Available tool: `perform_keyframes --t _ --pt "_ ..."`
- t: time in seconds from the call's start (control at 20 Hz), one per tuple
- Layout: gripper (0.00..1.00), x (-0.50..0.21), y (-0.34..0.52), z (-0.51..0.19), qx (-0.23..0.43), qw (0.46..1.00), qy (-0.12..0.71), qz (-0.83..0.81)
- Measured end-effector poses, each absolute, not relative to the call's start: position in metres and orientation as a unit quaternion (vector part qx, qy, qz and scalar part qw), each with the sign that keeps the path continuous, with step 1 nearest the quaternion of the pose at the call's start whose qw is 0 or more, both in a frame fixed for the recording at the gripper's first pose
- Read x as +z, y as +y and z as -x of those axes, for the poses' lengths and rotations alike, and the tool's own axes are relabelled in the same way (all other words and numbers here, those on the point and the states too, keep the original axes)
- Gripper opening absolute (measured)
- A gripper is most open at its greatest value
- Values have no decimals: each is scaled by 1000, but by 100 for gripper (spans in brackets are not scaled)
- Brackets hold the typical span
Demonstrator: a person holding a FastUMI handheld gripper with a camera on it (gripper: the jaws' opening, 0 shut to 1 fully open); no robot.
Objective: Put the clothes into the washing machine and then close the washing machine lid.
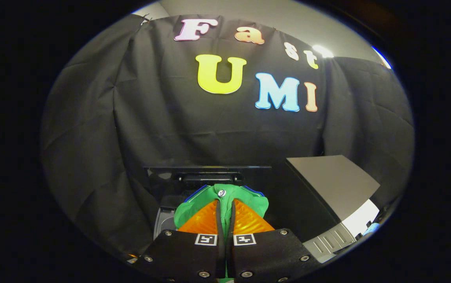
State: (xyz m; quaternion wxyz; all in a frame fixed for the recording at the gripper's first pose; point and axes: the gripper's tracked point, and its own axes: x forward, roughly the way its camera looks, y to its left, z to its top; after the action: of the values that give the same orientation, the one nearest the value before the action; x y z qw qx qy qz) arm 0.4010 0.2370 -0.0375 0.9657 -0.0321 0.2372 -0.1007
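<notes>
Green garment with white button; black washing machine.

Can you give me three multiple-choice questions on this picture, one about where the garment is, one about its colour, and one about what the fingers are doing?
1. Where is the garment?
A. Between the fingers, bunching up just ahead of them
B. Draped over the washing machine lid
C. Hanging on the booth wall

2. What colour is the garment?
A. Red
B. Green, with a small pale button
C. White

3. How do the fingers stand?
A. Wide apart with nothing between them
B. Open around the lid's edge
C. Pressed together on the garment

Answers: 1 A, the cloth is nipped in the narrow slit between the fingers and spills out past their tips. 2 B, the fabric is bright green and a button sits near its top. 3 C, the gripper has both fingers nearly touching with cloth clamped between.
</notes>
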Motion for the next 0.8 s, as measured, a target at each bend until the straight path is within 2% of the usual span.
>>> perform_keyframes --t 0.35,0.8 --pt "1 -112 231 -418 -108 945 307 32" --pt "1 -180 245 -430 -74 917 389 36"
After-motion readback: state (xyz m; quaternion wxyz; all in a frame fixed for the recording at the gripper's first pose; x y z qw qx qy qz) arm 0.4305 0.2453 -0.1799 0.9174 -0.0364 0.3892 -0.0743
